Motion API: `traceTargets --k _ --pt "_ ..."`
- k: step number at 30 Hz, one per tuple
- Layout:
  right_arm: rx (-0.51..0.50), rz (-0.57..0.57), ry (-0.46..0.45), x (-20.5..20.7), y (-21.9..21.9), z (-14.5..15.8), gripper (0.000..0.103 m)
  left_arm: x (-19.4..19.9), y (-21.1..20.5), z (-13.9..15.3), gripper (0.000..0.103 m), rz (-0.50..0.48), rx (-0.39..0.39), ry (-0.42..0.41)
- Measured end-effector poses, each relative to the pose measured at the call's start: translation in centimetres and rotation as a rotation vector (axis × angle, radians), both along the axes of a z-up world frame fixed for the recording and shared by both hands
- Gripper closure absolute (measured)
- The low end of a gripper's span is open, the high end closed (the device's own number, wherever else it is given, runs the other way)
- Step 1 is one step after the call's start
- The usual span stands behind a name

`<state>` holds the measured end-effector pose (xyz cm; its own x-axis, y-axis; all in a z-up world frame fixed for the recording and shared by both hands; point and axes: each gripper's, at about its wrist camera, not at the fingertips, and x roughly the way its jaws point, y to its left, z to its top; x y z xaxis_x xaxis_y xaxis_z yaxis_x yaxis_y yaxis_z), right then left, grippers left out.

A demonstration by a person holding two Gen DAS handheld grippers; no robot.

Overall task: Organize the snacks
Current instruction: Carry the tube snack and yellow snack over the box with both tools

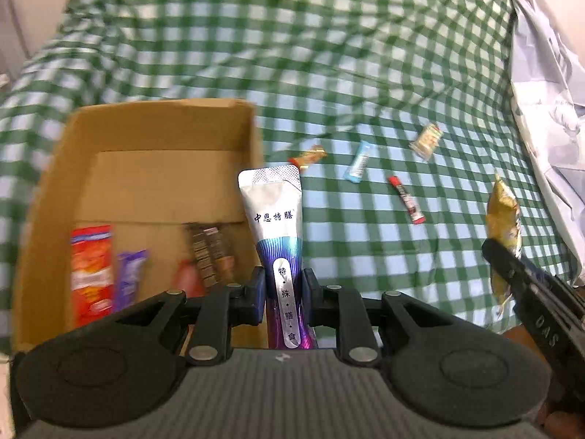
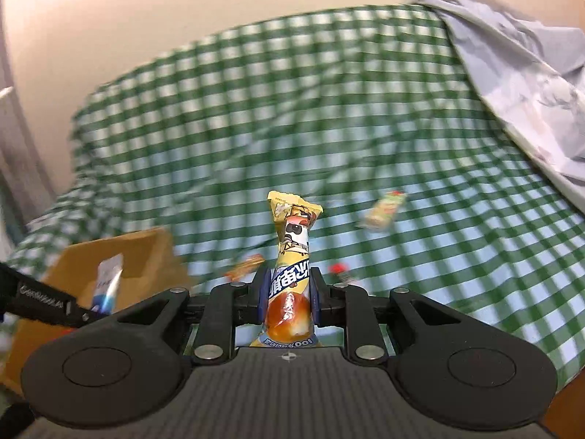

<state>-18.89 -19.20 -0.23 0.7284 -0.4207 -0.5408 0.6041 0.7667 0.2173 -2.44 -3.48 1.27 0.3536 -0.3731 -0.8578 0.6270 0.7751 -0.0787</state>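
My left gripper (image 1: 283,285) is shut on a silver and purple pouch (image 1: 274,212), held upright over the right wall of the open cardboard box (image 1: 161,128). The box holds an orange packet (image 1: 91,270), a purple packet (image 1: 129,278), brown bars (image 1: 212,252) and a red item. My right gripper (image 2: 290,292) is shut on a yellow snack pack (image 2: 292,241), held upright above the bed. That pack (image 1: 504,226) and the right gripper's finger (image 1: 512,270) show at the right in the left wrist view. The pouch (image 2: 108,281) and box (image 2: 120,256) show at the left in the right wrist view.
A green checked cloth (image 1: 329,55) covers the bed. On it lie an orange candy (image 1: 309,155), a blue packet (image 1: 358,164), a red stick (image 1: 407,199) and a pale green packet (image 1: 427,141). A crumpled grey sheet (image 1: 548,91) lies at the right. A beige wall (image 2: 109,18) is behind.
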Motion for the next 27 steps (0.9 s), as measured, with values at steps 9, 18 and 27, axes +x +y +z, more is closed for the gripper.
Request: traceTargets --k 9,18,27 --pt "0.076 0.244 0.011 1.4 13.3 1.5 0.080 -1.8 13.5 1.1 0.081 0.076 0.044 -0.044" --pt "0.014 0.391 0.102 2.3 22.3 1.8 0.080 -3.9 22.5 0.5 0.081 0.141 0.017 -0.060" --pt "-0.066 0.398 0.131 2.0 24.9 3.1 0.080 -4.8 24.3 1.1 0.081 0.144 -0.029 -0.082"
